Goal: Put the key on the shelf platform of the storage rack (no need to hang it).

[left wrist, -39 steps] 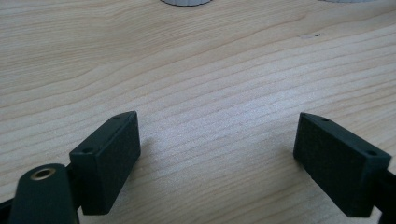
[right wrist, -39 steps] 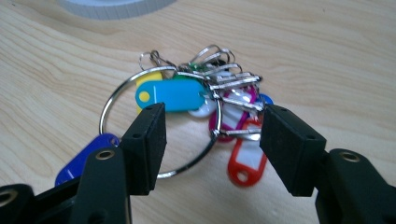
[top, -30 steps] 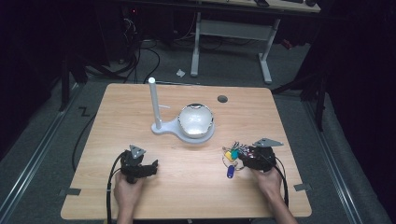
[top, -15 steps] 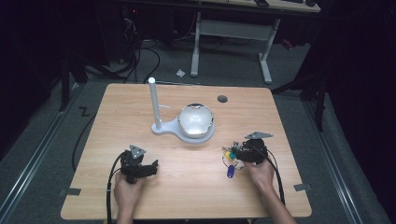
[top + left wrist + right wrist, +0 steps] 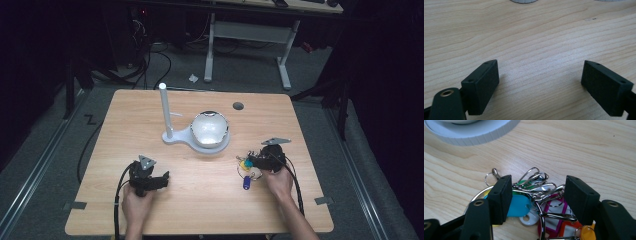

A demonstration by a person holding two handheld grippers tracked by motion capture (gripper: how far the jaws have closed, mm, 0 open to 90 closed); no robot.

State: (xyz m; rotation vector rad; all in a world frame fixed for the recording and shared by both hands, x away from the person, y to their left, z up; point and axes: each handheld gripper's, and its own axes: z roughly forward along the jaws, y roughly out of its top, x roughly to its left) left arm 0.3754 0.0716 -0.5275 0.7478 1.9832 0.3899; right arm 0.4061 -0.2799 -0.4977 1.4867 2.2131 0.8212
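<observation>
Key bunch (image 5: 537,202) lies flat on table (image 5: 200,210), right front, near white stand (image 5: 192,131). Right gripper (image 5: 256,161) lowered over bunch, jaws apart, straddling rings and tags, not clamped; likely lining up to pinch rings for lift. Blue tag (image 5: 245,182) trails toward person. Left gripper (image 5: 161,178) rests on bare wood at left front, jaws wide apart, holding nothing; seems parked clear of work.

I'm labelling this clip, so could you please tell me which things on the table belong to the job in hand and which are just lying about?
In the job:
- right tongs, open, jaws either side of the key bunch
- key bunch with coloured tags

Lying about:
- white stand with upright post and bowl
- left tongs, open over bare table
</observation>
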